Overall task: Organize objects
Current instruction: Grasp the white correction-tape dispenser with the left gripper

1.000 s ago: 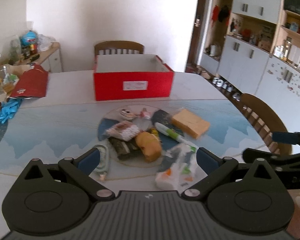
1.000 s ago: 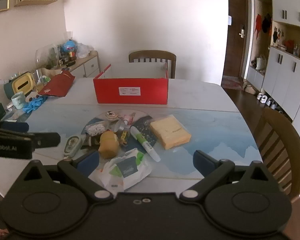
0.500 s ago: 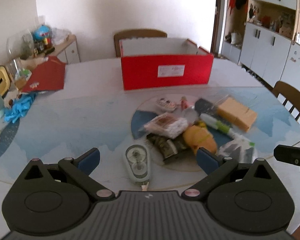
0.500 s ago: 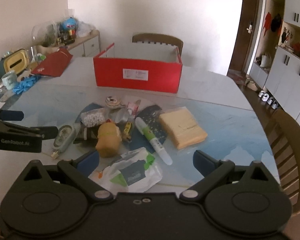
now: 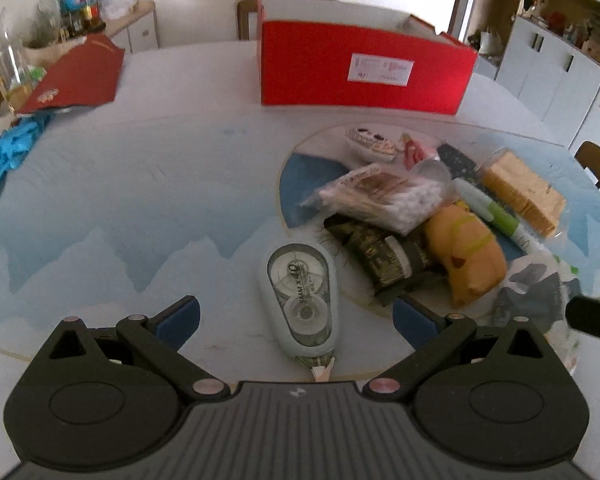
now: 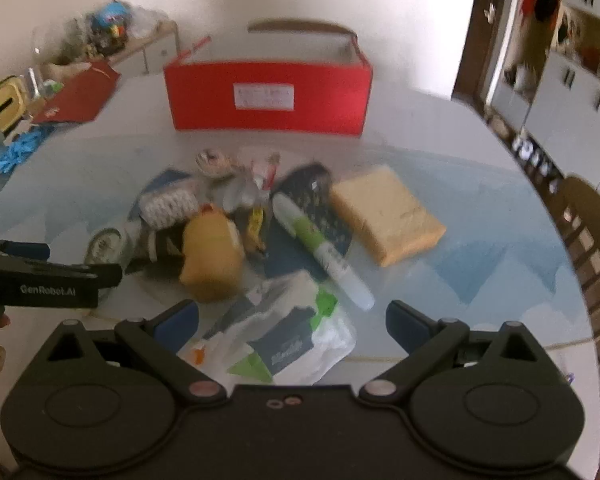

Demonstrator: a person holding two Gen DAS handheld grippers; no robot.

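- Left wrist view: your left gripper (image 5: 296, 316) hangs low over the tabletop (image 5: 100, 208), angled down, its fingers (image 5: 178, 316) spread wide and released, one on each side of the single correction tape dispenser (image 5: 302, 300). The dispenser lies flat between them, touching neither, its tip pointing back at the camera.
- Just right of it sits the pile: one bag of cotton swabs (image 5: 380, 196) resting on one dark wrapped packet (image 5: 384, 256), one yellow plush toy (image 5: 466, 256), one green-and-white marker (image 5: 490, 212), one tan sponge block (image 5: 520, 196), one crumpled plastic wrapper (image 5: 536, 292).
- One red box (image 5: 364, 68) stands open at the far side of the tabletop, well apart from the pile.
- Right wrist view: your right gripper (image 6: 292, 318) is held low at the near edge of the pile, fingers (image 6: 406, 322) parted and holding nothing, with the plastic wrapper (image 6: 284, 340) lying between them.
- Your left gripper (image 6: 48, 276) enters from the left edge, level, just beside the plush toy (image 6: 212, 256).
- The marker (image 6: 320, 246), sponge block (image 6: 386, 218) and red box (image 6: 268, 96) each appear once; the view is blurred.
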